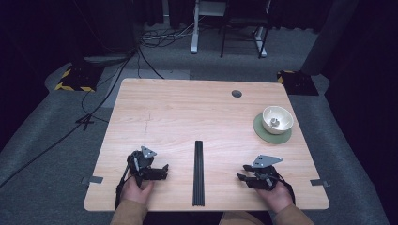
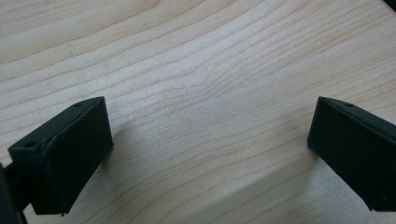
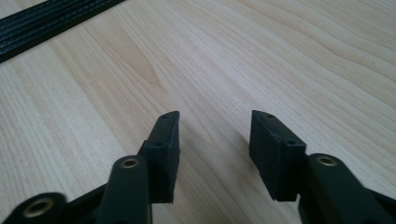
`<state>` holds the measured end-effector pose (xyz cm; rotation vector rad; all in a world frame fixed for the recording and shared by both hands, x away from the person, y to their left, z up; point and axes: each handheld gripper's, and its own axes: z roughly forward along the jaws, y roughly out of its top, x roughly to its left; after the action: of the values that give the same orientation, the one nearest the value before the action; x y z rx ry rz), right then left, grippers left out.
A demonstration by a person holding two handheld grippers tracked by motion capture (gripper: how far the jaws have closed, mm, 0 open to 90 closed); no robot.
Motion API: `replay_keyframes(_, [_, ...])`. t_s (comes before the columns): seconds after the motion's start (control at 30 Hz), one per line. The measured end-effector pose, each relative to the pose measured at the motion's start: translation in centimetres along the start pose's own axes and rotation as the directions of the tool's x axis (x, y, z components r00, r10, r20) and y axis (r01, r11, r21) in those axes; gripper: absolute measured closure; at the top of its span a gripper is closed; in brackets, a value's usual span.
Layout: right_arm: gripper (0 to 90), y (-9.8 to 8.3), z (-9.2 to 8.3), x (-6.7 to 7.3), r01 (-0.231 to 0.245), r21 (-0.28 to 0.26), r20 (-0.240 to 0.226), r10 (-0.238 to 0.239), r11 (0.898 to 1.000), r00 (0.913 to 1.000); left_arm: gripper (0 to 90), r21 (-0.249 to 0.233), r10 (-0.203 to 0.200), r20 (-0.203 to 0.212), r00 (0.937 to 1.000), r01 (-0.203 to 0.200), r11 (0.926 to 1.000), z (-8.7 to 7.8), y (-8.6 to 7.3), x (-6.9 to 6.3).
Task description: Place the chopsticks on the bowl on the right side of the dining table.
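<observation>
A cream bowl [image 1: 277, 119] with a small metal object inside rests on a round green mat [image 1: 262, 131] at the table's right side. A long black ribbed strip [image 1: 198, 172] lies along the middle of the near half of the table; its end crosses the top left of the right gripper view [image 3: 51, 21]. My left gripper [image 1: 164, 171] rests near the front left, jaws wide open over bare wood [image 2: 210, 140]. My right gripper [image 1: 241, 172] sits near the front right, open, nothing between its jaws [image 3: 215, 140].
The light wooden table [image 1: 187, 112] has a round grommet hole [image 1: 236, 93] near its far edge. Tape tabs mark the left [image 1: 95, 180] and right [image 1: 319, 182] edges. Cables, desk legs and yellow-black striped bases stand on the grey floor beyond.
</observation>
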<state>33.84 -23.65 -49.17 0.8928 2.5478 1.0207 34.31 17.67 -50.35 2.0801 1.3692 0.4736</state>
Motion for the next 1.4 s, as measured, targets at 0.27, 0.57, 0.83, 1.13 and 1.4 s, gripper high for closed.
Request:
replay_keyframes(0.27, [57.5,2.0,-0.8,1.1,-0.01,-0.031,-0.06,0.008,0.999,0.9982,0.2,-0.005,0.0,-0.002,1.0,-0.001,1.0,0.1,0.0,0.0])
replay_keyframes(0.57, [54.8,4.8,-1.0,2.1,0.0,-0.064,-0.092,-0.006,0.998,0.9958,0.2,-0.005,0.001,-0.002,1.0,-0.001,1.0,0.0,0.0,0.0])
replay_keyframes(0.83, [53.7,6.6,0.3,3.1,0.017,-0.072,-0.134,-0.026,0.997,0.9906,0.3,-0.005,0.0,0.0,1.0,0.0,1.0,0.0,0.0,0.0])
replay_keyframes(1.13, [50.0,7.9,1.5,4.2,0.02,-0.08,-0.137,-0.031,0.997,0.99,0.3,-0.005,0.0,0.001,1.0,0.0,1.0,0.1,0.0,0.0])
replay_keyframes(1.4, [44.6,8.4,3.3,5.3,0.037,-0.062,-0.128,-0.044,0.997,0.9908,0.3,-0.005,0.0,0.0,1.0,0.0,1.0,0.0,0.0,0.0])
